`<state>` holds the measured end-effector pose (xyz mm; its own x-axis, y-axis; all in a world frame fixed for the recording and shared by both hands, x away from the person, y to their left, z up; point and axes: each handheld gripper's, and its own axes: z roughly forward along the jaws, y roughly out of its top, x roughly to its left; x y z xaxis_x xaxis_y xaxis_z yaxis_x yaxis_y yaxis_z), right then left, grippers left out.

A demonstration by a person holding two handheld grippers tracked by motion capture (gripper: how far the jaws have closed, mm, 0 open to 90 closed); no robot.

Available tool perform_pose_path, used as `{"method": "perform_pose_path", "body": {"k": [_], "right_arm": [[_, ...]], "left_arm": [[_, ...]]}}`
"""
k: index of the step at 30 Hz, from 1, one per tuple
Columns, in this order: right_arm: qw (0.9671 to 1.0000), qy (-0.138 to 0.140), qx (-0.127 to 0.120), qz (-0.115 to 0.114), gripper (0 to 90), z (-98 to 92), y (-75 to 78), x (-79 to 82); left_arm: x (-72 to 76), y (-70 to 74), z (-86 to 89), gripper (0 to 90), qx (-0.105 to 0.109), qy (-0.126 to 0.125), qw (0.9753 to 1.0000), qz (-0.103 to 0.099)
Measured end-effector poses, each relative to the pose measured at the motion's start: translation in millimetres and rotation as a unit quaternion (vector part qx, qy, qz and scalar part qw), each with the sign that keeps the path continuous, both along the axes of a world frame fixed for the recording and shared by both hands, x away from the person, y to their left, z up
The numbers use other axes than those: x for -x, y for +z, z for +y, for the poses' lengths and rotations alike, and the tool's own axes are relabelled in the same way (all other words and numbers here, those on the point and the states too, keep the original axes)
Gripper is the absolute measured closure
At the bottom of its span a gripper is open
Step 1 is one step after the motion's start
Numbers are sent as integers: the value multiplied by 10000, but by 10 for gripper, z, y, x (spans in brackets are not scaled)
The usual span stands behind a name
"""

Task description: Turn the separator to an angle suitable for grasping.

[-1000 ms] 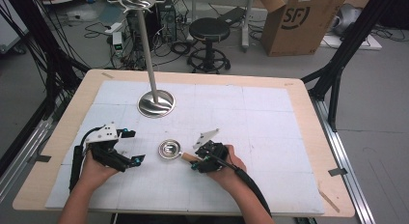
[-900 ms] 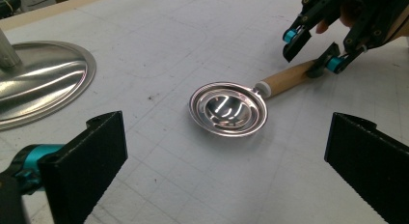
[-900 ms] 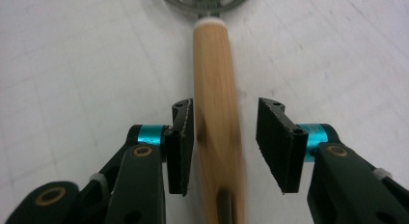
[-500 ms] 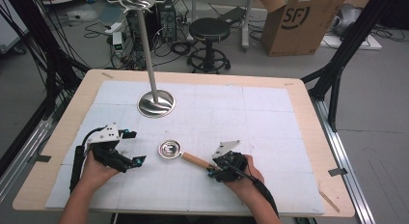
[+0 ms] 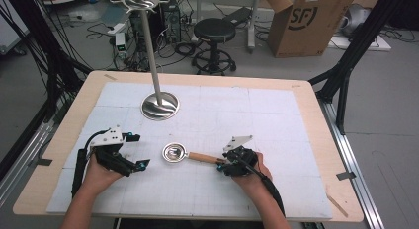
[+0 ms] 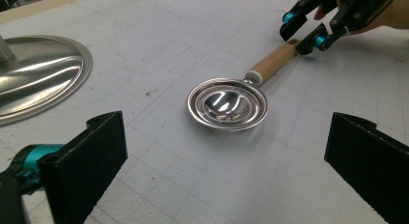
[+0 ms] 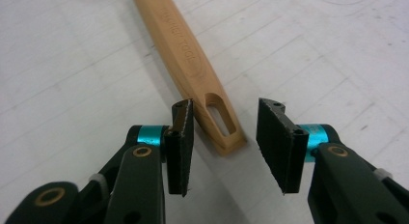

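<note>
Two grippers: one in each of the person's hands, both low over the white gridded mat [image 5: 276, 115] that covers the wooden surface [image 5: 316, 98].
Ladle: small metal ladle [image 5: 175, 152] with a wooden handle, lying flat on the mat near the middle front; bowl facing up, handle running toward the person's right.
Ladle bowl: shiny and round, seen between the left gripper's own jaws in the left gripper view [image 6: 227, 104], well ahead of them, nothing touching it.
Handle end: slotted hole near the tip, lettering along the wood [image 7: 193, 60]; tip lies between the right gripper's jaws.
Right gripper: [image 7: 224, 147] jaws parted a little wider than the handle, one on each side of the tip, a gap visible on both sides; nothing clamped. In the high view it sits at the handle's end [image 5: 228, 165], hand behind it.
Left gripper: [image 5: 133, 152] jaws spread wide, holding nothing; rests on the mat near the ladle's bowl on the person's left, apart from it.
Stand: metal pole on a round polished base [image 5: 159, 105], upright on the far left part of the mat, well apart from ladle and both grippers.
Beyond the surface: black stool [image 5: 214, 31] and cardboard box [image 5: 306, 21] on the floor.
</note>
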<state>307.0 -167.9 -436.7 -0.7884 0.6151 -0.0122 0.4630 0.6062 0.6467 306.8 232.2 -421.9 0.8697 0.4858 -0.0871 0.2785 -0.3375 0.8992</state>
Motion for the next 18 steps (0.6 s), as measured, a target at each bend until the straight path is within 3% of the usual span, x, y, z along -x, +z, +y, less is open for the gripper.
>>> {"method": "perform_pose_path", "body": {"k": [4, 18], "right_arm": [[9999, -143, -64, 24, 573, -23, -5, -99], [9991, -349, 228, -56, 573, 36, 48, -397]], "left_arm": [[-1, 1, 2, 18, 4, -7, 10000, 1], [-6, -4, -2, 18, 0, -9, 10000, 7]]}}
